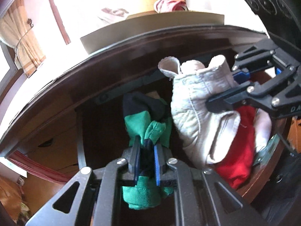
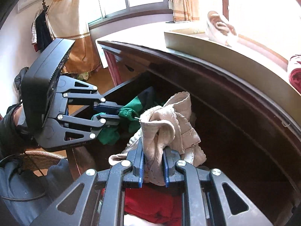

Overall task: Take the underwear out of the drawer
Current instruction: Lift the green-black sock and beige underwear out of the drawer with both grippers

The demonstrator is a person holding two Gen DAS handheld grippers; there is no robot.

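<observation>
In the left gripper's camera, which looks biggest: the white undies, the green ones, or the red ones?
1. White underwear, held by the right gripper, fills the most picture.
2 and 3. Green underwear, pinched in the left gripper, and red underwear look alike; the green sits closest to the camera and the red is partly hidden, so no ranking.

Left hand-held gripper (image 1: pixel 147 160): jaws clamped on green-and-navy underwear (image 1: pixel 144 124), fabric bunched between the blue pads. Right hand-held gripper (image 1: pixel 222 94) enters from the right, pinching whitish underwear (image 1: pixel 197 113). A red garment (image 1: pixel 239 156) hangs beneath it. Both pieces are over the dark drawer (image 1: pixel 105 124). Beige curtain (image 1: pixel 20 37) at far left.
</observation>
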